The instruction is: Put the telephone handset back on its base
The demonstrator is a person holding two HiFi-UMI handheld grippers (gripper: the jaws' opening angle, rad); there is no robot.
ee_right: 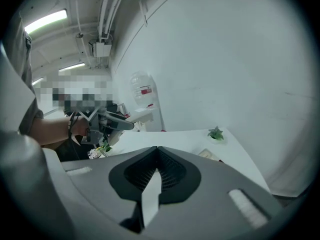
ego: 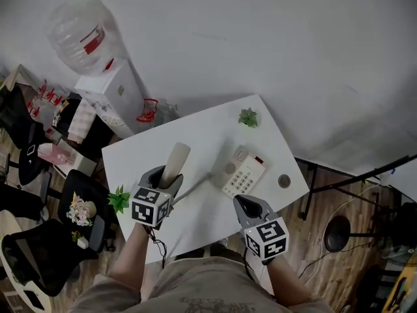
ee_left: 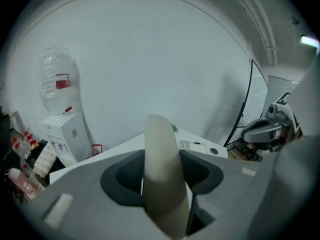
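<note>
- Handset (ego: pixel 174 163): cream, held upright above the table (ego: pixel 195 132), left of the base (ego: pixel 242 173) and apart from it.
- Left gripper (ego: pixel 168 182): clenched on the handset's lower part.
- Right gripper (ego: pixel 249 207): jaws pressed together, nothing between them, just near of the base.
- Step in hand, as judged: carry the handset right, tip it flat, align it with the empty cradle beside the keypad and lower it squarely. Keep the cord (ego: pixel 193 188) clear.

Lower end of the handset (ego: pixel 176 164) is buried in my left gripper (ego: pixel 167 180). Keys on the base (ego: pixel 242 173) are unreadably tiny.
</note>
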